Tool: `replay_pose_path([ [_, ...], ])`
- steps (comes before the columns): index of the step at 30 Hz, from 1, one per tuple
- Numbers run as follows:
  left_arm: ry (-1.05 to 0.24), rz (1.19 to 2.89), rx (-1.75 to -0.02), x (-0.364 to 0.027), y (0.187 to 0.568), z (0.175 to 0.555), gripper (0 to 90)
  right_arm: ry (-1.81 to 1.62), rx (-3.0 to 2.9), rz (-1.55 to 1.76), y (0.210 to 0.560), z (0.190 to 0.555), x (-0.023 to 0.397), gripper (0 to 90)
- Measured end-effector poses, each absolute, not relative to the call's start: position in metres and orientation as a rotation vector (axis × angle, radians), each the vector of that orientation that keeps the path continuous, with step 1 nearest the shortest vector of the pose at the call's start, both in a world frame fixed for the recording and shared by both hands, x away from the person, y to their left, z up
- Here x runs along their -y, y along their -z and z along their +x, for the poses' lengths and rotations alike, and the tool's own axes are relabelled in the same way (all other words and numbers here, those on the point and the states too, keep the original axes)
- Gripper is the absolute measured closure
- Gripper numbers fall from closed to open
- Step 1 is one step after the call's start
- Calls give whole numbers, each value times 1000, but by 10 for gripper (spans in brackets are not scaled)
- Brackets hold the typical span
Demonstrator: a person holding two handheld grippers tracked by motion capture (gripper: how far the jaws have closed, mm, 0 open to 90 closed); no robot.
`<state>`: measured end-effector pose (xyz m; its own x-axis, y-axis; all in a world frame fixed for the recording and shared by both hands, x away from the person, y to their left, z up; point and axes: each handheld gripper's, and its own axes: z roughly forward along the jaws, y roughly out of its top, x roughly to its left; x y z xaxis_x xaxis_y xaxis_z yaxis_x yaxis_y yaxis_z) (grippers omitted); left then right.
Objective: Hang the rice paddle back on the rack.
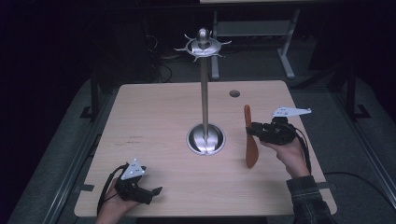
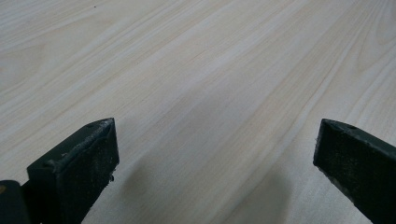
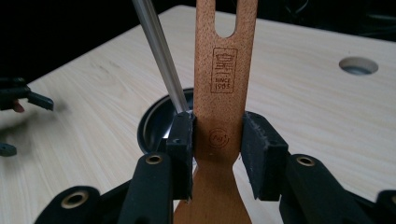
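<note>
- Four things matter here, and we'll place them all off the metal stand [image 1: 204, 93], starting with the table [image 1: 154, 121]. It's a pale wood top with the stand parked about dead center and a round cable hole [image 1: 235, 93] behind and to the right of the stand's base. Lots of bare wood, so a dropped utensil would just slide or skitter off the near edge.
- The stand itself: tall thin pole, shiny dished base, and a ring of little hooks up top. We're guessing the plan is to hang the spatula on one of those hooks. The pole looks skinny, so a sideways knock from the tool could rock or tip it.
- The wooden spatula [image 1: 250, 137] sits just right of the stand's base, held roughly upright with the slotted handle end up. That slot has to land on a small hook, which is easy to miss, and the blade could clip the pole on the way.
- The right gripper [image 3: 218, 140] is clamped on the spatula's neck, jaws pressing both edges. It's a narrow bite on smooth wood, so it could pivot or slip.
- The left gripper [image 1: 140, 189] is well in front-left of the stand, jaws spread wide, holding nothing, low over the table.
</note>
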<state>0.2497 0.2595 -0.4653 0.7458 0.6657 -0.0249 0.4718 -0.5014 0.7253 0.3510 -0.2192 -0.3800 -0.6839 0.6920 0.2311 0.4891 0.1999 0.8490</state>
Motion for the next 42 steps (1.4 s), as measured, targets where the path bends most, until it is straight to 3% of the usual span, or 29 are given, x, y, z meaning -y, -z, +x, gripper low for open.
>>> replay_pose_path([
  [19, -335, 2201, -841, -260, 464, 249, 0, -1723, -2156, 967, 349, 334, 218, 647],
  [42, -328, 2192, -847, -257, 465, 249, 0, -1832, -2067, 765, 278, 336, 205, 647],
])
